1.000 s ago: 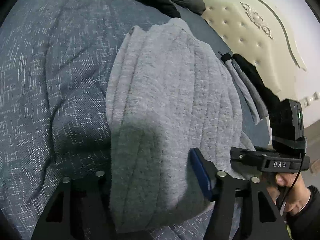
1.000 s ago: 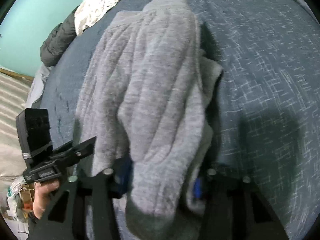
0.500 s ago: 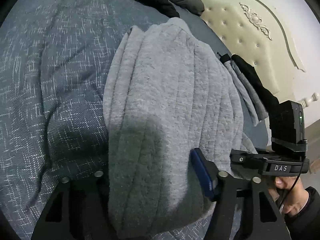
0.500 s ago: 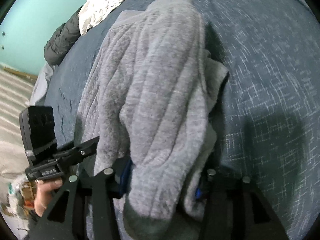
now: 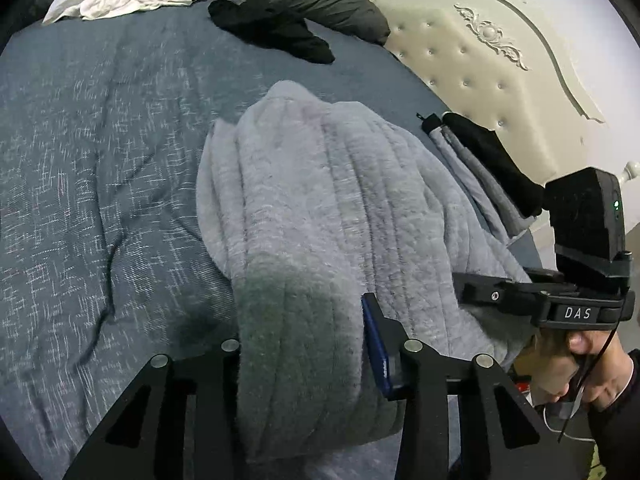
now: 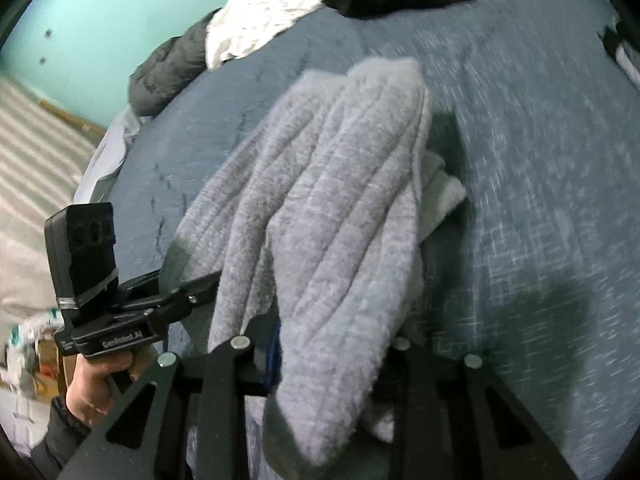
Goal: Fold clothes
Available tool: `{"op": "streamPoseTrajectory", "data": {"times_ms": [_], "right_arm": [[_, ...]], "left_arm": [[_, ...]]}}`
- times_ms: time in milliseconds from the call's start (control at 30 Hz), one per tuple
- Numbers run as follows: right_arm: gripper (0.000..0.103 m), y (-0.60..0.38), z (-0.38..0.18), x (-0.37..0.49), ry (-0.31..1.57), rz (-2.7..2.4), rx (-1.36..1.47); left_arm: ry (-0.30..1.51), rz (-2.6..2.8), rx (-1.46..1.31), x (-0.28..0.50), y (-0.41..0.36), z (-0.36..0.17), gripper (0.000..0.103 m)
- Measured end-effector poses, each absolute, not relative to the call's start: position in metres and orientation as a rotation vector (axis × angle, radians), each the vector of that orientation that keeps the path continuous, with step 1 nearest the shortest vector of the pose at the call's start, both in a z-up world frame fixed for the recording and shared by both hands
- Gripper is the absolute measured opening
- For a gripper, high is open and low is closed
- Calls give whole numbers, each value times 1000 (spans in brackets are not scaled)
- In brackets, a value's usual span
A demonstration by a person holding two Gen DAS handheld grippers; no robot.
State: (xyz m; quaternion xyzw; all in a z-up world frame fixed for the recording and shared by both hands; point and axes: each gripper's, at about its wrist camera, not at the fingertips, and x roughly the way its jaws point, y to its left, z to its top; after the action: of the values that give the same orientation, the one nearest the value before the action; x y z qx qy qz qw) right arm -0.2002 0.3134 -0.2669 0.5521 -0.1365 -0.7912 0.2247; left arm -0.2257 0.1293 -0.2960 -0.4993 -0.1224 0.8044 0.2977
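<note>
While each tool, left and right, pinches a near edge of the grey fleece garment lifted above the bed, uneven pulling could likely slide the thick fabric free, collapsing the fold.

Dim, even indoor light; soft shadows fall on the bed. The right wrist view is motion-blurred; both views bend strongly at their dark corners.
</note>
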Motion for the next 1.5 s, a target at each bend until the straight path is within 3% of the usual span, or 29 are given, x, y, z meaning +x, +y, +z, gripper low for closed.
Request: {"op": "streamPoseTrajectory", "data": {"times_ms": [733, 1500], "right_arm": [[29, 397, -180, -169, -230, -2254, 1343], [29, 594, -66, -214, 12, -2407, 1192]], "left_arm": [[-170, 2180, -1240, -207, 220, -203, 42], [-158, 2125, -1069, -257, 433, -122, 42]]}}
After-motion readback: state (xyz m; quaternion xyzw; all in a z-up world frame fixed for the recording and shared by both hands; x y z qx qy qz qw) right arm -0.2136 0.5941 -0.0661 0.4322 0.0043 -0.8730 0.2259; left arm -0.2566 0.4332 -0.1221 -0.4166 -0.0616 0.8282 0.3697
